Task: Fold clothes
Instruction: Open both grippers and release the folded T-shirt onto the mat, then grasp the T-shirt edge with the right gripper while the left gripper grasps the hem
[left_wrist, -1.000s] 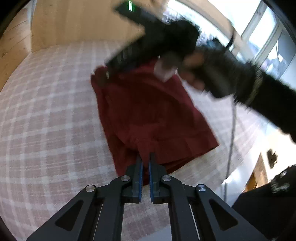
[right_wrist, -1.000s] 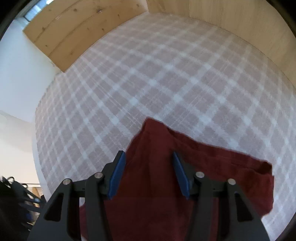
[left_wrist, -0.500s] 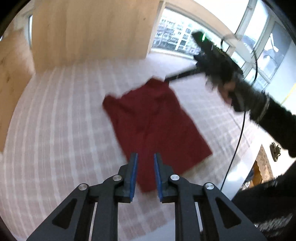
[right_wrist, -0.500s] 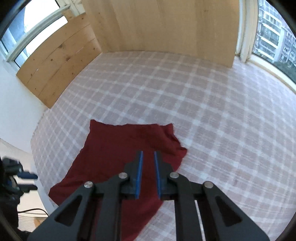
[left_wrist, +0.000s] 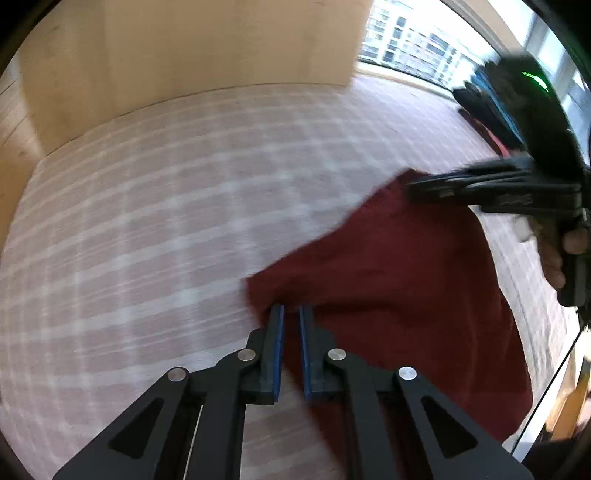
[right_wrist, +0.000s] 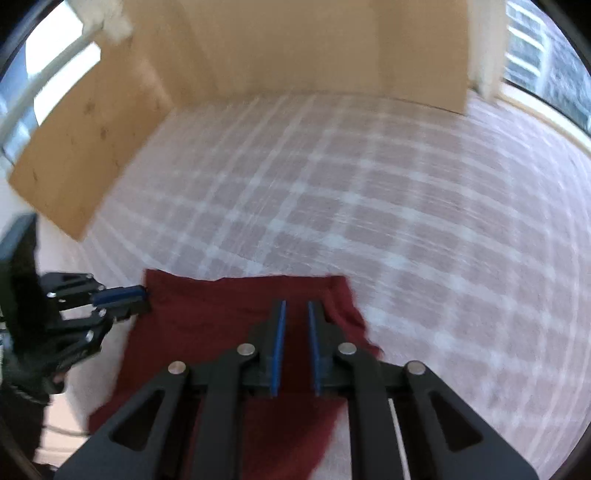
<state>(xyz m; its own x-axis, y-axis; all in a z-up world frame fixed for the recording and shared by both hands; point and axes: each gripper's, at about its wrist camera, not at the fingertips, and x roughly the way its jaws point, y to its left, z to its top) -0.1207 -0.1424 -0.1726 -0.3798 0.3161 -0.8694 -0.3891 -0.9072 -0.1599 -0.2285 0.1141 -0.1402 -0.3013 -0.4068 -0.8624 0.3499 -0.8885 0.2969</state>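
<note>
A dark red garment lies folded flat on the plaid cloth surface. My left gripper has its jaws nearly closed with a narrow gap, tips at the garment's far left corner. In the right wrist view the garment lies below my right gripper, whose jaws are also nearly closed with a narrow gap, tips over the far right part. Whether either pinches cloth is unclear. The right gripper also shows in the left wrist view; the left gripper shows in the right wrist view.
Wooden panels stand behind the plaid surface. Windows lie to the right. A dark pile sits at the far right edge. The views are motion blurred.
Both grippers have swung down to the garment's far corners. The right gripper went from wide open to nearly closed a second ago.
</note>
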